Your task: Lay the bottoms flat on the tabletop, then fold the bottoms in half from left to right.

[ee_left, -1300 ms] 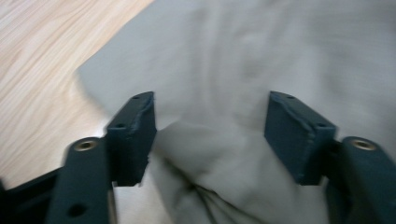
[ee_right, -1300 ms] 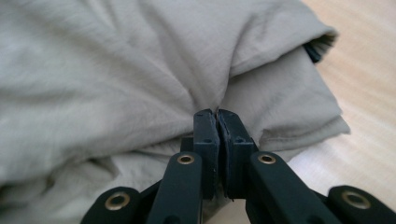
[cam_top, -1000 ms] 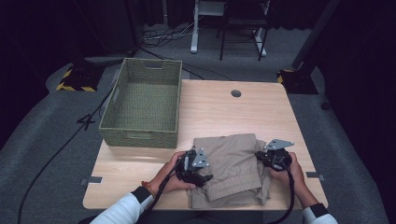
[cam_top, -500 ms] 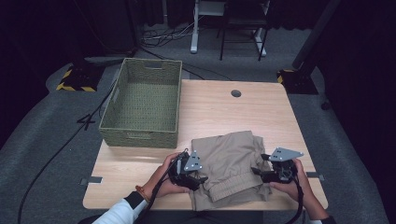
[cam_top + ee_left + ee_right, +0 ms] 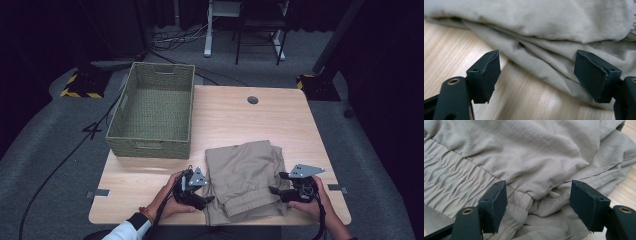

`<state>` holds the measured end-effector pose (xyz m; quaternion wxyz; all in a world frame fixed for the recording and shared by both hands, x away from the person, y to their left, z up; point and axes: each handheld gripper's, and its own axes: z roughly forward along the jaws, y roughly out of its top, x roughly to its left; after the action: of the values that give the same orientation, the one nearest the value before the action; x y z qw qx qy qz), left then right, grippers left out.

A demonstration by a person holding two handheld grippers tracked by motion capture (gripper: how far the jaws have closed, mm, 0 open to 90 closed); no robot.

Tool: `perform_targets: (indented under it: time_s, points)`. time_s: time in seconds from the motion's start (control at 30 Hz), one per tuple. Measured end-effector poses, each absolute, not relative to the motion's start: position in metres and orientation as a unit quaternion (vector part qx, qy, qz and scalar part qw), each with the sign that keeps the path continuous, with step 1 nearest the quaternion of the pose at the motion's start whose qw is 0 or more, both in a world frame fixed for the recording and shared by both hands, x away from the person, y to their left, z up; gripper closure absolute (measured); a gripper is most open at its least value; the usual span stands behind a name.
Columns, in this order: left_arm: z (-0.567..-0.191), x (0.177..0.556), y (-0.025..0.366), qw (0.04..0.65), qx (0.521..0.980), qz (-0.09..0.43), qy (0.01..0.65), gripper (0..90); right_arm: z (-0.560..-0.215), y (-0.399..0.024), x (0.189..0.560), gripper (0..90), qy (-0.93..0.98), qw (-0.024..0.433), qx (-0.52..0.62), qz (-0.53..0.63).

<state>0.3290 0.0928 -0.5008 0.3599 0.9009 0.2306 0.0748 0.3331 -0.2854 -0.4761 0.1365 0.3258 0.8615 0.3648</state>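
A folded khaki garment (image 5: 245, 175) with an elastic waistband (image 5: 456, 175) lies on the near middle of the wooden table (image 5: 235, 120). My left gripper (image 5: 209, 196) sits low at its left edge. Its jaws have just been opening and stand open (image 5: 536, 75), with the cloth's lower fold (image 5: 544, 65) between them and untouched. My right gripper (image 5: 276, 191) is at the garment's right side. It has also just been opening and is open (image 5: 537, 200), with bunched cloth by the waistband between its pads, which do not press on it.
A green woven basket (image 5: 147, 146) stands empty at the table's far left. A round cable hole (image 5: 252, 100) sits near the far edge. The near table edge lies just under both hands. Desk legs and cables are on the floor beyond.
Both hands have drawn back toward the near edge along the garment's sides. The right gripper has come away from the garment's right corner. The garment lies as it did.
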Motion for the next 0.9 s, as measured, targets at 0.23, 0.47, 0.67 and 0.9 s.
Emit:
perform_targets:
  time_s: [0.23, 0.47, 0.67, 0.9]
  points:
    - [-0.501, 0.329, 0.095, 0.362, 0.902, 0.074, 0.223, 19.1, -0.476, -0.287, 0.333, 30.9, 0.86, 0.137, 0.325, 0.369]
    - [-0.478, 0.338, 0.106, 0.391, 0.889, 0.093, 0.219, 18.8, -0.457, -0.296, 0.342, 31.5, 0.843, 0.158, 0.338, 0.388]
    - [-0.462, 0.353, 0.094, 0.397, 0.883, 0.113, 0.222, 19.3, -0.445, -0.294, 0.37, 29.0, 0.835, 0.18, 0.355, 0.38]
    - [-0.466, 0.368, 0.058, 0.371, 0.898, 0.123, 0.201, 20.2, -0.444, -0.277, 0.415, 24.4, 0.846, 0.172, 0.36, 0.354]
